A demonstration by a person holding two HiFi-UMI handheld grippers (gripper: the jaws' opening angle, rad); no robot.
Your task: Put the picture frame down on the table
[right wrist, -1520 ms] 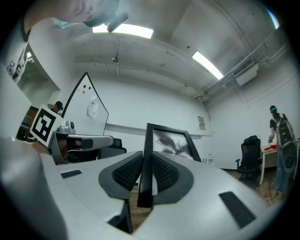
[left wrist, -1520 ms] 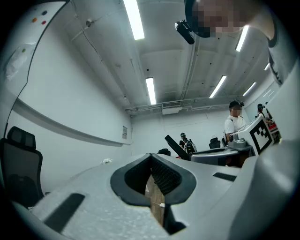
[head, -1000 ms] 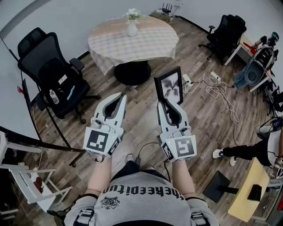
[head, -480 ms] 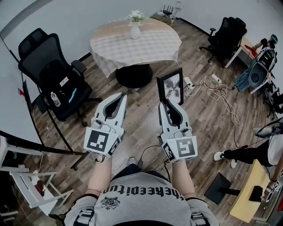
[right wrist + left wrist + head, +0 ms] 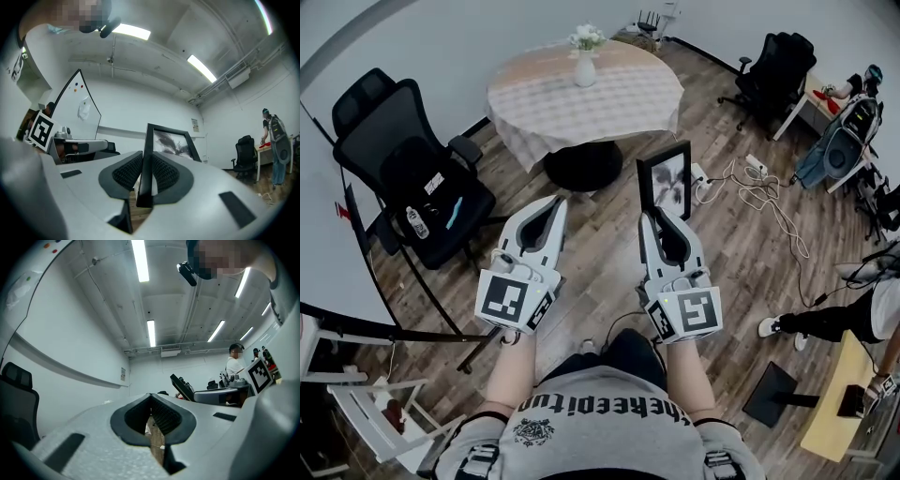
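A black picture frame [image 5: 667, 180] with a grey print stands upright in the air, gripped by its lower edge in my right gripper [image 5: 655, 215]. The right gripper view shows the picture frame [image 5: 165, 143] pinched edge-on between the two ribbed pads [image 5: 125, 171]. My left gripper [image 5: 550, 208] hangs level with it to the left, shut with nothing in it; its jaws meet in the left gripper view [image 5: 151, 419]. The round table [image 5: 553, 98] with a checked cloth lies ahead, carrying a white vase of flowers [image 5: 585, 67].
A black office chair [image 5: 405, 167] stands left of the table, another [image 5: 778, 62] at the far right. Cables and a power strip [image 5: 757, 178] trail over the wooden floor. A person's legs [image 5: 825, 321] show at the right edge, by a desk [image 5: 832, 412].
Both grippers and the frame have shifted slightly forward, toward the table. The grip on the frame is unchanged.
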